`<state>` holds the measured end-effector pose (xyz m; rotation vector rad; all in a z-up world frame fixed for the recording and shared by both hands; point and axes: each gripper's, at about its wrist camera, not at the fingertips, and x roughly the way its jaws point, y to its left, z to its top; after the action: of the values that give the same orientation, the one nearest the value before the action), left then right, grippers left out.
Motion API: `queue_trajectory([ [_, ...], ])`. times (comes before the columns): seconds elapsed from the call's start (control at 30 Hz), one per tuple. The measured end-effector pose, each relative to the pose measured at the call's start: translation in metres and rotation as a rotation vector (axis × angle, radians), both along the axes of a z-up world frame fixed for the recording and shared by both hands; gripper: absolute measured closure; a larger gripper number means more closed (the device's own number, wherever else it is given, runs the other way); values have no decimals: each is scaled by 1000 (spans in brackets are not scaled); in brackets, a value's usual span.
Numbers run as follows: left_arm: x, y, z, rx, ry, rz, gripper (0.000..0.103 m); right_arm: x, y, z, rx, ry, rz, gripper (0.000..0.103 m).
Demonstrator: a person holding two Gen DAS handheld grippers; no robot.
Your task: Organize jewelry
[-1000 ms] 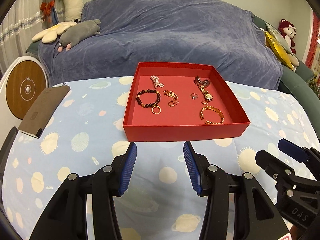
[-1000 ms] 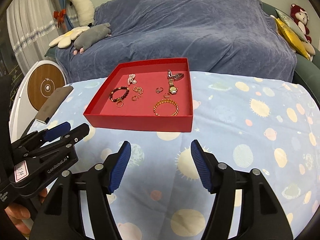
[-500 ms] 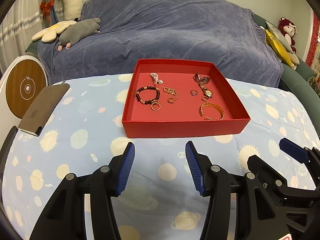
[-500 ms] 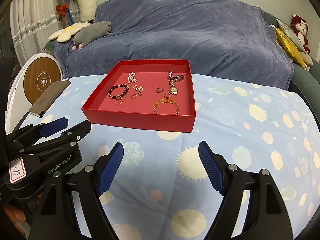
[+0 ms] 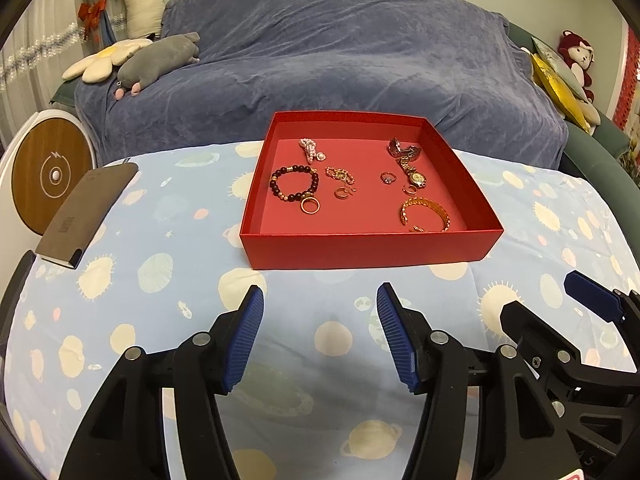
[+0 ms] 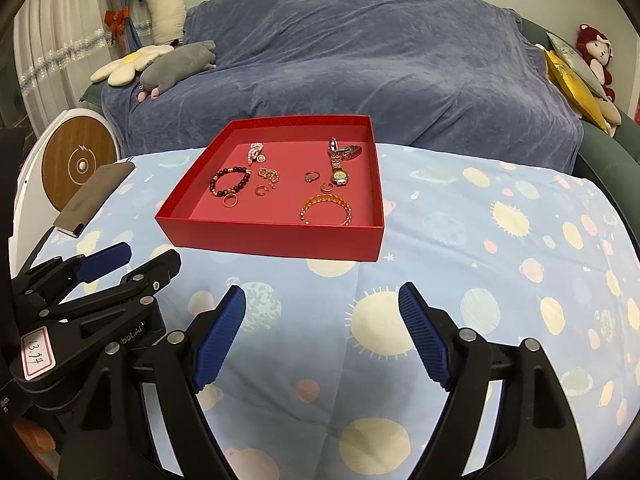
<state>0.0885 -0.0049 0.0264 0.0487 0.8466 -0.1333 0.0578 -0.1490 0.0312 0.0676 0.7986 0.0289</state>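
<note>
A: Status check. Both of your tools are empty. Left gripper (image 5: 320, 334) has its jaws spread wide over the patterned cloth (image 5: 160, 264); right gripper (image 6: 322, 334) likewise, jaws apart, nothing between them. Both hover on the near side of the red tray (image 5: 372, 248), not touching it.

B: Where is the jewelry?

A: All of it lies inside the tray. Left half: beaded bracelet (image 5: 294, 183), a gold ring (image 5: 310, 205) touching its near edge, a pearl piece (image 5: 310, 148) toward the back, a small gold chain (image 5: 340, 175), a small hoop (image 5: 343, 193). Right half: wristwatch (image 5: 412, 172), a stone ring (image 5: 388, 177), another small ring (image 5: 411, 189) beside the watch, gold bangle (image 5: 426, 212) nearest the front wall.

B: Progress?

A: My judgement: either nothing has been sorted out of the tray yet, or collecting into it is finished. The pieces sit loose, with no dividers, so I cannot tell which. No jewelry shows on the cloth outside. A dark flat case (image 5: 86, 212) lies well apart at your left; purpose unclear.
</note>
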Motion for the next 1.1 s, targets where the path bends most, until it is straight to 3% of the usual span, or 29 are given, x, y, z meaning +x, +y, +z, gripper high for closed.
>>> queue_trajectory([
  [0.47, 3, 5, -1, -2, -1, 46, 22, 0, -4, 0, 10, -10, -37, 20],
  [1.1, 10, 4, -6, 16, 15, 50, 21, 10, -8, -7, -13, -5, -70, 12],
])
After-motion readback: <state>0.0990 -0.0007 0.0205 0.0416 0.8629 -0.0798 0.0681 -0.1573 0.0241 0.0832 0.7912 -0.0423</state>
